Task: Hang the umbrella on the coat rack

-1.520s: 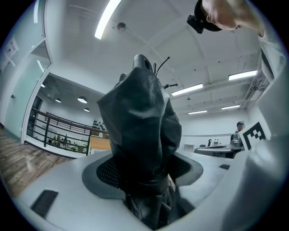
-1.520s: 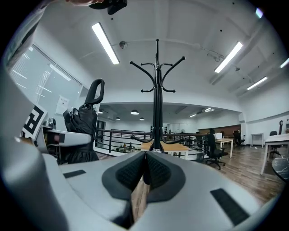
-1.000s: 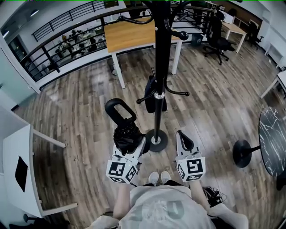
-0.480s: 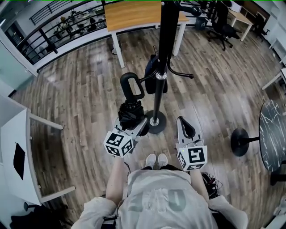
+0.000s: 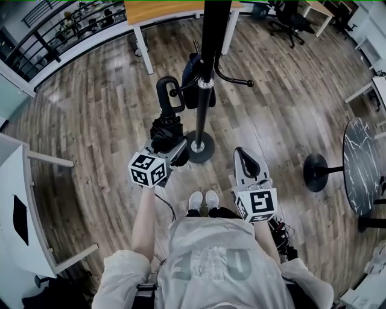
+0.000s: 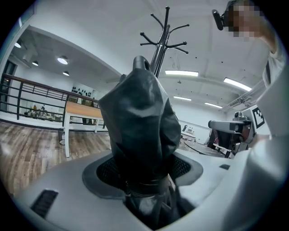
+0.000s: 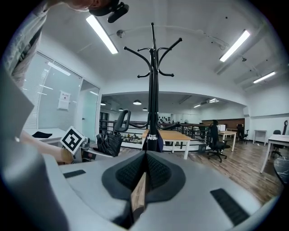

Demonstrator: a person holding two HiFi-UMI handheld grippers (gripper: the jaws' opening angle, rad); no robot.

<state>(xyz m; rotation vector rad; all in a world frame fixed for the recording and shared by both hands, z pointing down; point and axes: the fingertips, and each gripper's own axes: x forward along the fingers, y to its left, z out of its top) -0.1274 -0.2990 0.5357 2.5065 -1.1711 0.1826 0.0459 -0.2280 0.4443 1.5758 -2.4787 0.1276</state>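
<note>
My left gripper (image 5: 170, 146) is shut on a folded black umbrella (image 5: 166, 131), held upright. Its loop handle (image 5: 167, 95) reaches up beside a lower hook (image 5: 181, 90) of the black coat rack (image 5: 207, 66); whether they touch I cannot tell. In the left gripper view the umbrella's fabric (image 6: 141, 131) fills the middle, and the rack's top hooks (image 6: 163, 38) show behind it. My right gripper (image 5: 246, 162) is shut and empty, to the right of the rack's round base (image 5: 199, 146). The right gripper view shows the rack (image 7: 153, 94), the umbrella (image 7: 109, 140) and its handle (image 7: 122, 120) at left.
A dark blue bag (image 5: 194, 73) hangs on the rack's far side. A wooden desk (image 5: 175, 11) stands beyond it. A round black marble table (image 5: 362, 166) is on the right, with a white table (image 5: 21, 211) on the left. My shoes (image 5: 202, 200) are near the base.
My left gripper has carried the umbrella up and toward the rack, bringing its handle close to a lower hook. The right gripper has stayed shut and low.
</note>
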